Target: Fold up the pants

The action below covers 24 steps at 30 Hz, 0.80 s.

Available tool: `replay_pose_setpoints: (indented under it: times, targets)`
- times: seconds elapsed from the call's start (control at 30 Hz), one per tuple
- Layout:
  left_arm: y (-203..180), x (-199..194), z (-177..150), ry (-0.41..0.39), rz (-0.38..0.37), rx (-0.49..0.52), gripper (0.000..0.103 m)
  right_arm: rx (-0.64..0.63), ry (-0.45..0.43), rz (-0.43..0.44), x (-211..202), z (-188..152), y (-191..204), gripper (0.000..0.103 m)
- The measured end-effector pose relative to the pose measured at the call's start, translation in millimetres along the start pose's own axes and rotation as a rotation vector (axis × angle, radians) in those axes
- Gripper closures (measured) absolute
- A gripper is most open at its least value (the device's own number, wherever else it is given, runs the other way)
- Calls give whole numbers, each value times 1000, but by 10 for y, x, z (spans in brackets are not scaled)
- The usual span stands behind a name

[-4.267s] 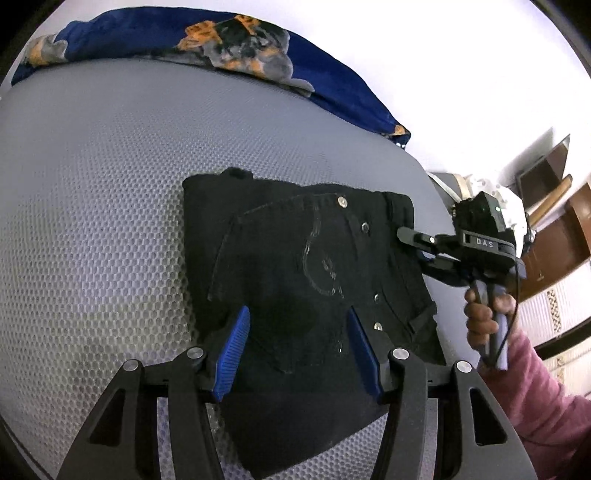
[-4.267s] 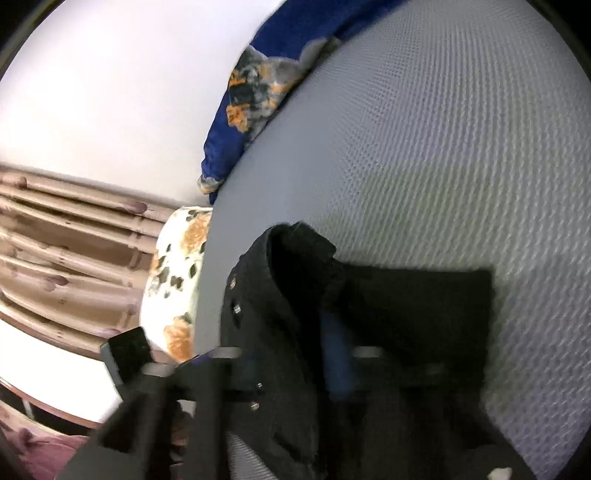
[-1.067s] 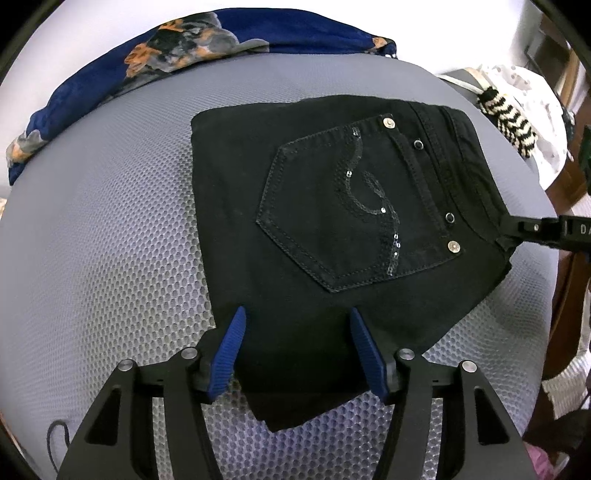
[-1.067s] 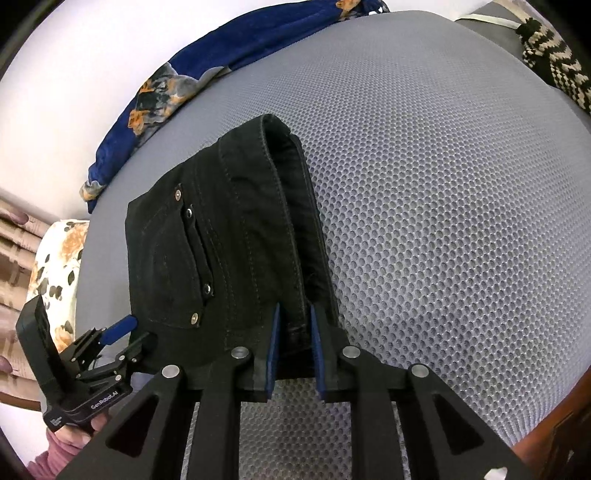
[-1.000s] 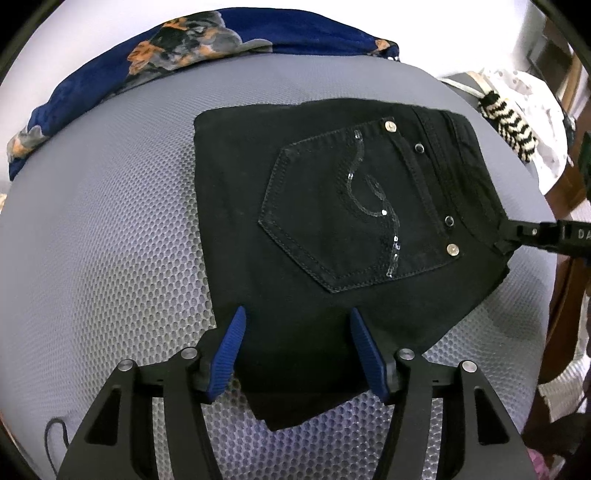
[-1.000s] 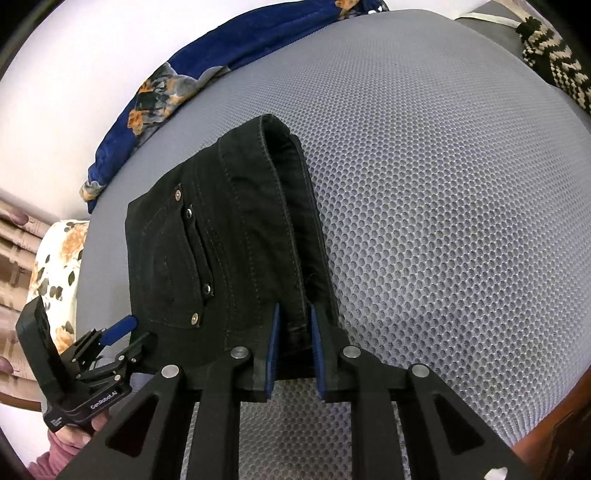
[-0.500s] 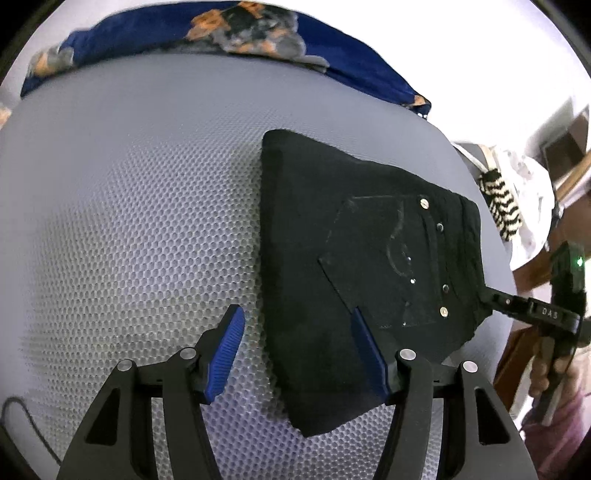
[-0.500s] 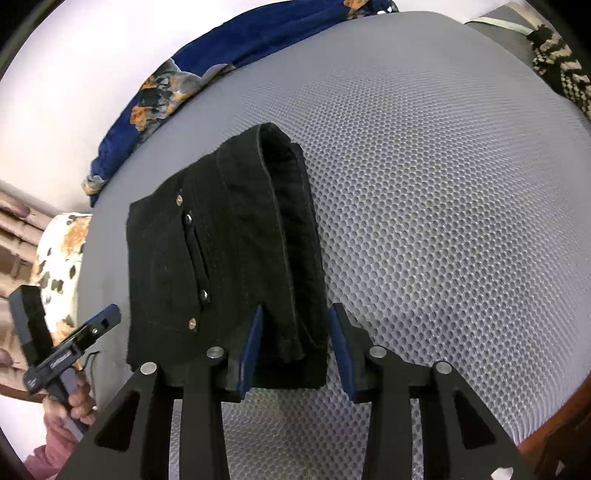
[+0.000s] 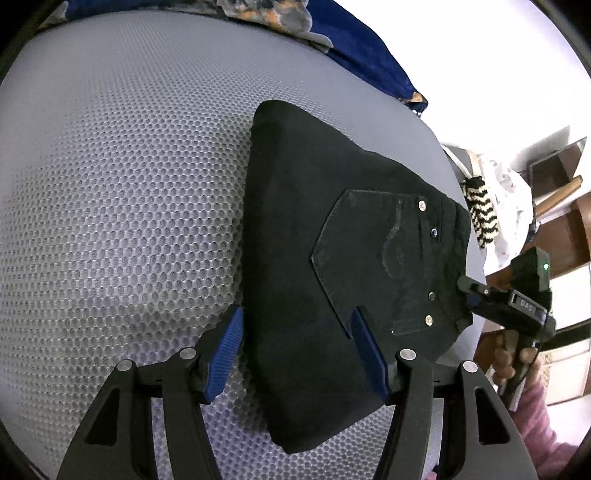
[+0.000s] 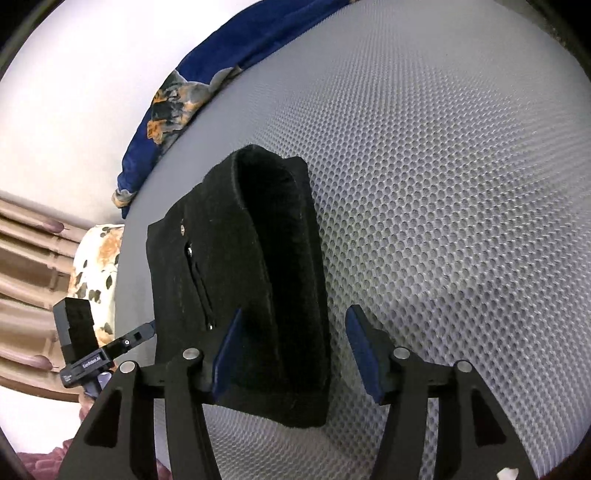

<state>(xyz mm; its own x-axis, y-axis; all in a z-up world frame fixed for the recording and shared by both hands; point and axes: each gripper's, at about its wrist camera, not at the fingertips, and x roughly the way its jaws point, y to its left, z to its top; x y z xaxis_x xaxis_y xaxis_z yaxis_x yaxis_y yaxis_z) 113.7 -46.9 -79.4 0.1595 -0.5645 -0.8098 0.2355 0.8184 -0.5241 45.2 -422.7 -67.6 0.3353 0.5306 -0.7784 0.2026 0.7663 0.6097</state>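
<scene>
The black pants point(image 9: 332, 280) lie folded into a compact stack on the grey mesh surface point(image 9: 129, 203), back pocket with studs facing up. My left gripper point(image 9: 295, 350) is open, its blue pads straddling the near edge of the stack without pinching it. In the right wrist view the pants point(image 10: 251, 280) show their thick folded waistband side. My right gripper point(image 10: 291, 347) is open over the stack's near corner, holding nothing. The right gripper also shows in the left wrist view point(image 9: 476, 291) at the stack's right edge.
A blue and orange patterned cloth point(image 9: 314, 33) lies along the far edge of the mesh surface point(image 10: 443, 184). A black-and-white striped item point(image 9: 480, 214) and wooden furniture point(image 9: 561, 229) stand off to the right. A spotted cushion point(image 10: 96, 269) lies beyond the left edge.
My right gripper has opened and let go of the pants' edge. Both grippers have drawn back a little, and the folded stack stays lying on the surface.
</scene>
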Motion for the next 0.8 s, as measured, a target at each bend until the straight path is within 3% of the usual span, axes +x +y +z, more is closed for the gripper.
replay_pose_setpoints:
  times: [0.33,0.6,0.63,0.8]
  targets:
    - [102,95,137,11,-55,-27,42,16,41,152,104,151,-243,49]
    - [124,201,289,23,-124,-34,42,-18,81,222,176,265,-270,51]
    - [128,204,295,27,-133,-30,42,-26,90,233,199,280,-265,57]
    - [39,253,295,36,-138,65,41,-63,130,267,294,336,-223,58]
